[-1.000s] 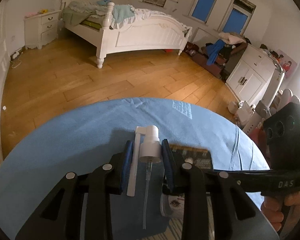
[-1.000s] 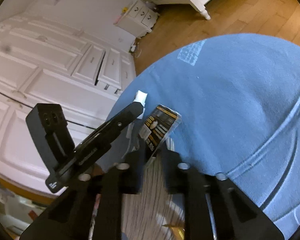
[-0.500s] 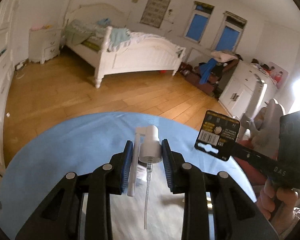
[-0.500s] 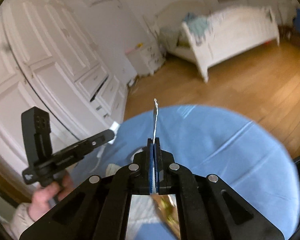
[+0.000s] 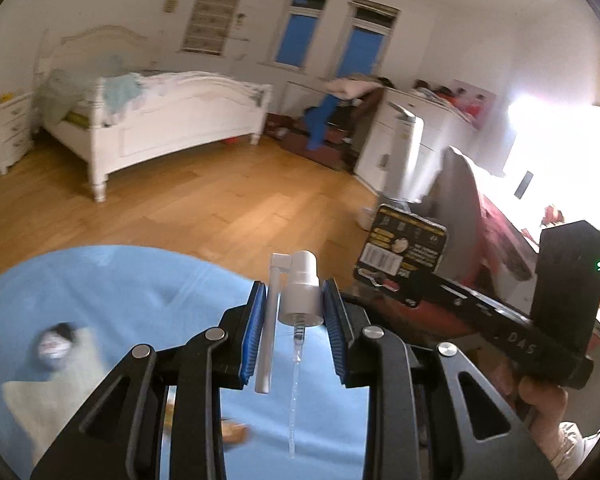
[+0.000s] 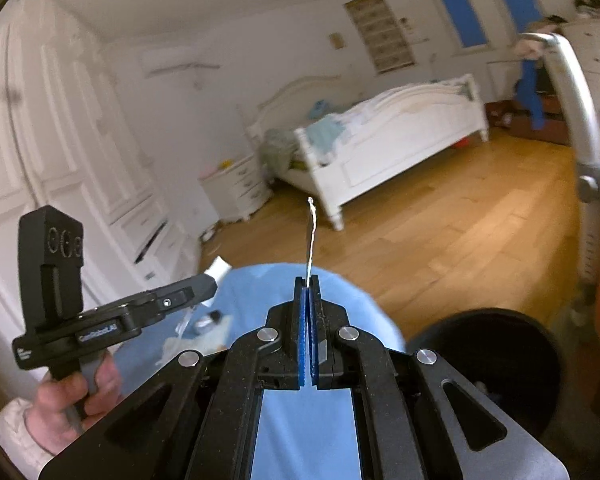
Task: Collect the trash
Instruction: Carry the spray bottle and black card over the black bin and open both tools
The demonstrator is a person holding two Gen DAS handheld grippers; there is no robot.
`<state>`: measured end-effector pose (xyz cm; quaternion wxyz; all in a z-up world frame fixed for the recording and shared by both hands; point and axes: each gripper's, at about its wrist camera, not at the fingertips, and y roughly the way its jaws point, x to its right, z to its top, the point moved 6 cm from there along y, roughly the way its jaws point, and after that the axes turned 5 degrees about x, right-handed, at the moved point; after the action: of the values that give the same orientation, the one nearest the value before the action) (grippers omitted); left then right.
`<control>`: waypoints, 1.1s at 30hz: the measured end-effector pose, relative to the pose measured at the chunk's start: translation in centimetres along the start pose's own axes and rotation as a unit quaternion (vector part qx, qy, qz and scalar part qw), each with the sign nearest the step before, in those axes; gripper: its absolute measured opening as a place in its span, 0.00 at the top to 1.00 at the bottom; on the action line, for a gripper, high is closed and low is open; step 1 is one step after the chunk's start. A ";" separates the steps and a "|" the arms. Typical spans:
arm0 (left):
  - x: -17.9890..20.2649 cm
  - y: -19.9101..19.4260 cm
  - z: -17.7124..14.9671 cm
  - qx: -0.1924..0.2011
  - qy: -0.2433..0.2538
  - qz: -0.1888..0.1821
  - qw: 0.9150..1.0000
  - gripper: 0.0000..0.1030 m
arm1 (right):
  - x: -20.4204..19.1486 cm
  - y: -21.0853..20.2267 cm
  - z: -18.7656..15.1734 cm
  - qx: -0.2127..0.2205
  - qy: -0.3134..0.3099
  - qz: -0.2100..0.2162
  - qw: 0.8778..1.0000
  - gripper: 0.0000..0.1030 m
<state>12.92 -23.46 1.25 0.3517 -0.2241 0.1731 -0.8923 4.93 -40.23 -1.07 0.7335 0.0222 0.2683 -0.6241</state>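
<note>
Above a blue-covered round table (image 5: 112, 284), the left gripper (image 5: 294, 304) clamps a white spray-pump head (image 5: 300, 292), dip tube trailing. At three o'clock, the right gripper (image 6: 308, 292) pinches a black packaging card (image 5: 404, 252), a black bin (image 6: 500, 364) at its four o'clock.

blurred: table litter (image 5: 56, 350) | edge-on: card (image 6: 311, 236), print unreadable

White spray pump (image 5: 300, 288), black card packaging (image 5: 404, 252), both aloft
</note>
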 end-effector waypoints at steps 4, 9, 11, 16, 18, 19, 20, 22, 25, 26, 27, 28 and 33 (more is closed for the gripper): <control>3.9 2.6 -0.6 -0.012 0.009 -0.033 0.999 0.71 | 4.4 -2.0 -0.5 0.006 0.018 -0.030 0.999 0.97; 6.9 5.4 -1.8 -0.030 0.001 -0.060 0.998 0.71 | 8.8 -3.5 -1.7 0.006 0.042 -0.055 0.998 0.97; 7.9 6.5 -2.3 -0.038 0.002 -0.067 0.997 0.71 | 9.9 -3.6 -2.1 0.005 0.049 -0.060 0.997 0.97; 9.7 8.7 -2.9 -0.054 0.002 -0.074 0.996 0.71 | 12.1 -3.6 -3.1 -0.004 0.063 -0.068 0.996 0.97; 10.1 9.3 -3.1 -0.060 0.002 -0.076 0.995 0.71 | 12.1 -3.3 -3.3 -0.007 0.068 -0.069 0.995 0.97; 10.2 9.5 -3.2 -0.062 0.002 -0.076 0.995 0.71 | 12.1 -2.8 -3.3 -0.010 0.071 -0.070 0.995 0.97; 10.4 9.7 -3.3 -0.064 0.003 -0.076 0.995 0.71 | 12.5 -2.7 -3.6 -0.012 0.073 -0.071 0.995 0.97; 10.5 10.0 -3.5 -0.069 0.003 -0.076 0.995 0.71 | 12.5 -2.5 -3.8 -0.014 0.077 -0.072 0.994 0.97; 10.8 10.6 -3.7 -0.074 0.004 -0.076 0.994 0.71 | 13.3 -2.3 -4.1 -0.018 0.083 -0.074 0.994 0.97; 10.9 10.8 -3.8 -0.076 0.004 -0.076 0.994 0.71 | 13.5 -2.3 -4.3 -0.020 0.085 -0.074 0.993 0.97; 11.0 11.0 -3.8 -0.078 0.003 -0.076 0.994 0.71 | 13.4 -2.4 -4.4 -0.020 0.086 -0.075 0.993 0.97; 11.0 11.2 -3.9 -0.079 0.001 -0.078 0.994 0.71 | 13.5 -2.3 -4.4 -0.021 0.087 -0.076 0.993 0.97; 11.3 12.1 -3.9 -0.084 0.001 -0.079 0.993 0.71 | 14.4 -2.1 -4.8 -0.027 0.099 -0.082 0.991 0.97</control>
<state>10.18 -39.21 -4.51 0.2597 -0.2654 0.2294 -0.8997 2.36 -51.93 -10.61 0.6502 0.0417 0.3574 -0.6691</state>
